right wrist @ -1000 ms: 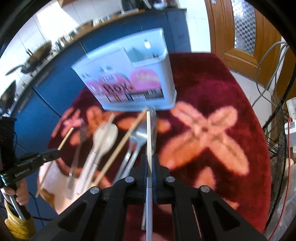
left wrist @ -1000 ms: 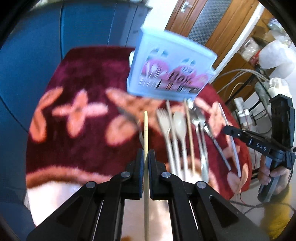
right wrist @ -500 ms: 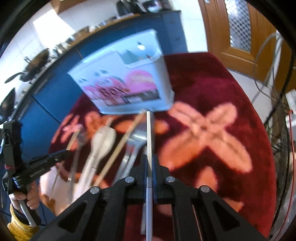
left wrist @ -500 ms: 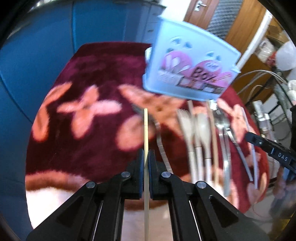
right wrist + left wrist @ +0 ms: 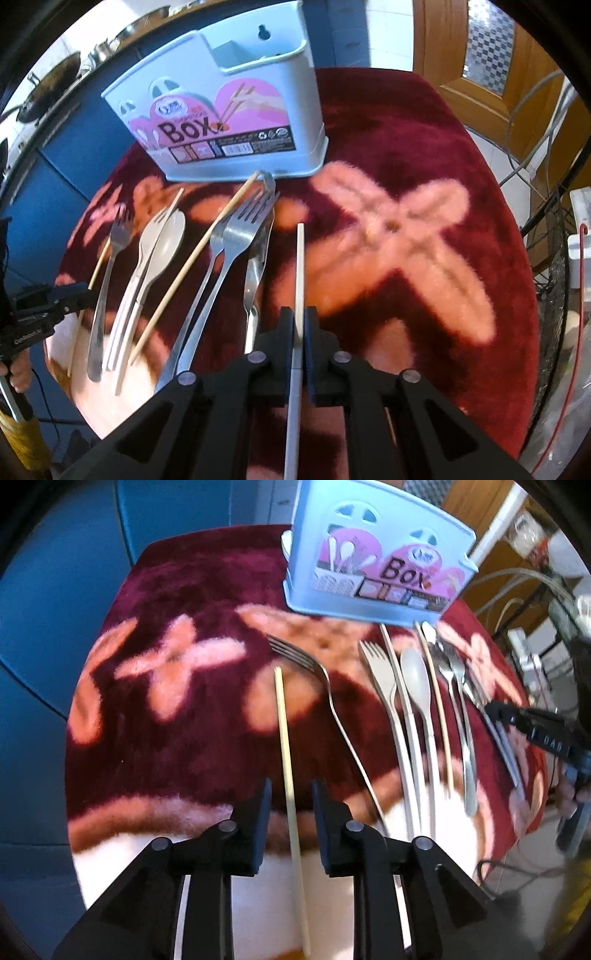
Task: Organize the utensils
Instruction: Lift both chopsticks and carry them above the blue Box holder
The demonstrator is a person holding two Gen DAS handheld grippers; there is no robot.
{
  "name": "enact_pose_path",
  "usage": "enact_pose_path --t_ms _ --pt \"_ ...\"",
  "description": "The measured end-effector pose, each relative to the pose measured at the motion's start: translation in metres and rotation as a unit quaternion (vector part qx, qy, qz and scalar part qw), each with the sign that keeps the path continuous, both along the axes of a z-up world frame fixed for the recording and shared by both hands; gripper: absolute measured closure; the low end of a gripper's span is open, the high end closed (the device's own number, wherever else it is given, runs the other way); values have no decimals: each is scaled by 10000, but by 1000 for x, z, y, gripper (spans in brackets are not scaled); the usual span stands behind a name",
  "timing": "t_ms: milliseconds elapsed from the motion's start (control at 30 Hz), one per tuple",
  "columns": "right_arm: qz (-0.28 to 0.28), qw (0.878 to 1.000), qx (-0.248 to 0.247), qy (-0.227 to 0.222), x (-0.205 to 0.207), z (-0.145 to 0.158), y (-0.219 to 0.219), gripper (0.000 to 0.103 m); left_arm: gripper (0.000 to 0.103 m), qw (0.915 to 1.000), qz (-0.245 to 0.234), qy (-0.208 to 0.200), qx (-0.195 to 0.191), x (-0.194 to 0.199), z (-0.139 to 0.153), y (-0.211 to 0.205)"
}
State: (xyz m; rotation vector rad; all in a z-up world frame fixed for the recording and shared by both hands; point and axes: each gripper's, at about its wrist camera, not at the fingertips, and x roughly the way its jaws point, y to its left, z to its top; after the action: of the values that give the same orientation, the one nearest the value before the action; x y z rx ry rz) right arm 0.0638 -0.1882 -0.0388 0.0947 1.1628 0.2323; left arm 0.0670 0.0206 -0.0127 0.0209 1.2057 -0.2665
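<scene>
Left wrist view: we are holding our left gripper [image 5: 290, 794] with its fingers apart, and a wooden chopstick [image 5: 286, 734] is lying between them without touching either pad, resting lengthwise on the dark red flowered cloth [image 5: 177, 709]. Just to its right a metal fork [image 5: 325, 686] is lying at a slant. Further right, a row of pale plastic and metal utensils [image 5: 417, 701] is lying side by side, tips pointing toward the blue utensil box [image 5: 373, 572] that is standing upright at the far side of the cloth. Right wrist view: we are keeping our right gripper [image 5: 299, 325] clamped on a flat, pale utensil handle [image 5: 300, 266], which is pointing toward the box [image 5: 229, 122]. The forks and spoons [image 5: 221, 243] are lying to the left of it, near the box's base.
</scene>
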Motion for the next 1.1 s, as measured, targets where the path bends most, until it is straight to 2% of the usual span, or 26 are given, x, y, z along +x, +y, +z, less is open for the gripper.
enact_pose_path --t_ms 100,233,300,433,533,733,867,1100 --pt "91 9998 -106 163 3 1 2 95 82 9998 -103 138 134 2 -2 -3" --pt "287 9980 -351 443 12 -1 9 95 95 9994 -168 221 192 8 -3 -5" --pt "331 9972 -420 518 16 -1 11 95 100 9995 -154 229 120 11 -2 -4" --pt "312 9976 -451 430 13 2 13 97 101 9999 -79 13 -135 10 4 -1" --pt "204 9994 -217 147 6 11 9 97 101 9988 -46 -180 -444 5 13 2" --pt "-21 9967 335 -735 -10 47 -1 97 101 9921 75 -997 -757 0 46 -1" --pt "-126 9887 715 -1313 -14 72 -6 97 101 9827 156 -1566 -977 5 68 -7" --pt "-262 9712 1080 -2105 4 102 -5 97 101 9669 323 -2182 -1280 37 97 -14"
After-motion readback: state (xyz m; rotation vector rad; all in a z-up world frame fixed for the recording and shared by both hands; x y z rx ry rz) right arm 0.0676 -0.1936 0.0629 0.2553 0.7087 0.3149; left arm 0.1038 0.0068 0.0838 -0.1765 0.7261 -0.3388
